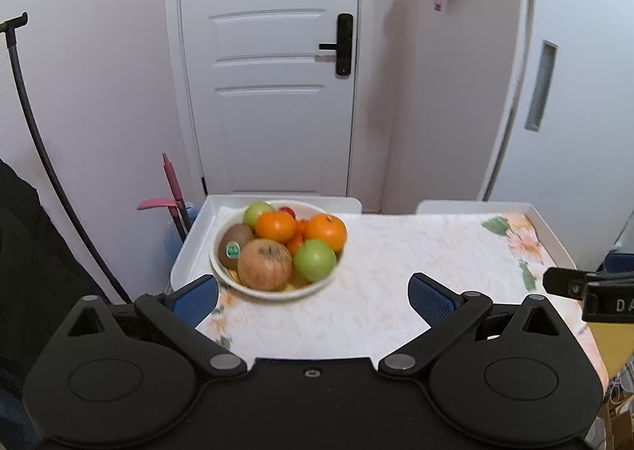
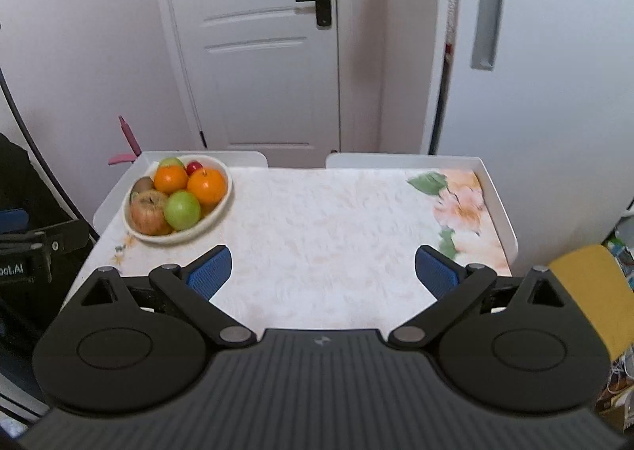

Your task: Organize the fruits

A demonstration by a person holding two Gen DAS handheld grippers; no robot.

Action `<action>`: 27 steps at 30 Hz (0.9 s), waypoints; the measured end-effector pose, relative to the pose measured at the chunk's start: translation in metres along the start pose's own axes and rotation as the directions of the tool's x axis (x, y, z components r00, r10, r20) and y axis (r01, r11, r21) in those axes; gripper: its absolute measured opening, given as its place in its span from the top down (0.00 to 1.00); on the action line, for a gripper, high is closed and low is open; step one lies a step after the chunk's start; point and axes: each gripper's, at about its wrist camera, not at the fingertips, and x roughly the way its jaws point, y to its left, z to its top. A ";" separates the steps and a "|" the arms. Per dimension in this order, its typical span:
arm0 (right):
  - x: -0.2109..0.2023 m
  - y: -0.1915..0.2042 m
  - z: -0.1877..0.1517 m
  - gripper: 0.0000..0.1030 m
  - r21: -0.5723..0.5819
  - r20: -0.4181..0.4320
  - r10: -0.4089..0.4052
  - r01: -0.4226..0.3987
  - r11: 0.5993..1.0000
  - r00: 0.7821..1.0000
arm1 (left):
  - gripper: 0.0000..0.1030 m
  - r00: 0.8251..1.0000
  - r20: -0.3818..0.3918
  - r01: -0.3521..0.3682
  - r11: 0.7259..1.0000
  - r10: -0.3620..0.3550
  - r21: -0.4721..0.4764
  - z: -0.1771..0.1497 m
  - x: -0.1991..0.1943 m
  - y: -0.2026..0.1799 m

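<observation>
A white bowl (image 1: 253, 289) (image 2: 222, 208) stands at the far left of the table. It holds two oranges (image 1: 325, 231), two green apples (image 1: 315, 260), a reddish apple (image 1: 264, 264), a kiwi with a sticker (image 1: 233, 240) and small red fruits. My left gripper (image 1: 313, 297) is open and empty, just in front of the bowl. My right gripper (image 2: 323, 271) is open and empty over the table's middle, right of the bowl. The right gripper's side shows at the right edge of the left wrist view (image 1: 586, 287).
The table (image 2: 337, 220) has a floral cloth and a raised white rim (image 2: 499, 196). A white door (image 1: 273, 65) stands behind it. A pink dustpan (image 1: 170, 192) leans at the left. A yellow chair (image 2: 594, 291) is at the right.
</observation>
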 end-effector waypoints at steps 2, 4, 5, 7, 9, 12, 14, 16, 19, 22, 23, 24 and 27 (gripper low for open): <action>-0.004 -0.002 -0.007 0.00 0.004 -0.009 -0.006 0.006 1.000 1.000 | 0.00 1.000 -0.006 -0.002 1.000 0.002 0.008 -0.008 -0.004 -0.005; -0.008 -0.004 -0.012 0.00 0.009 -0.013 -0.012 0.012 1.000 1.000 | 0.00 1.000 -0.014 0.003 1.000 -0.002 0.009 -0.015 -0.006 -0.008; -0.009 -0.005 -0.014 0.00 0.011 -0.014 -0.016 0.016 1.000 1.000 | 0.00 1.000 -0.019 0.006 1.000 -0.005 0.011 -0.017 -0.007 -0.008; -0.011 -0.005 -0.016 0.00 0.006 -0.018 -0.022 0.023 1.000 1.000 | 0.00 1.000 -0.018 -0.001 1.000 0.002 0.016 -0.019 -0.009 -0.009; -0.012 -0.006 -0.017 0.00 0.009 -0.021 -0.023 0.023 1.000 1.000 | 0.00 1.000 -0.015 -0.007 1.000 0.007 0.019 -0.019 -0.010 -0.010; -0.012 -0.006 -0.017 0.00 0.015 -0.025 -0.025 0.025 1.000 0.999 | 0.00 1.000 -0.010 -0.010 1.000 0.010 0.018 -0.018 -0.012 -0.009; -0.012 -0.006 -0.017 0.00 0.016 -0.026 -0.026 0.027 1.000 0.999 | 0.00 1.000 -0.011 -0.011 1.000 0.011 0.018 -0.019 -0.013 -0.010; -0.013 -0.007 -0.017 0.00 0.018 -0.026 -0.029 0.030 0.999 0.999 | 0.00 1.000 -0.012 -0.009 1.000 0.009 0.021 -0.019 -0.012 -0.010; -0.013 -0.007 -0.017 0.00 0.022 -0.028 -0.032 0.032 0.999 0.999 | 0.00 1.000 -0.009 -0.007 1.000 0.007 0.023 -0.019 -0.013 -0.009; -0.012 -0.007 -0.016 0.00 0.025 -0.031 -0.033 0.034 0.999 0.999 | 0.00 1.000 -0.011 -0.007 1.000 0.007 0.022 -0.019 -0.013 -0.008; -0.012 -0.007 -0.016 0.00 0.024 -0.030 -0.032 0.033 0.999 0.999 | 0.00 1.000 -0.010 -0.007 1.000 0.007 0.022 -0.019 -0.013 -0.008; -0.012 -0.008 -0.016 0.00 0.025 -0.030 -0.033 0.034 0.999 0.999 | 0.00 1.000 -0.010 -0.007 1.000 0.007 0.023 -0.019 -0.013 -0.008; -0.012 -0.008 -0.016 0.00 0.025 -0.033 -0.032 0.033 0.999 0.999 | 0.00 1.000 -0.011 -0.007 1.000 0.008 0.024 -0.019 -0.013 -0.008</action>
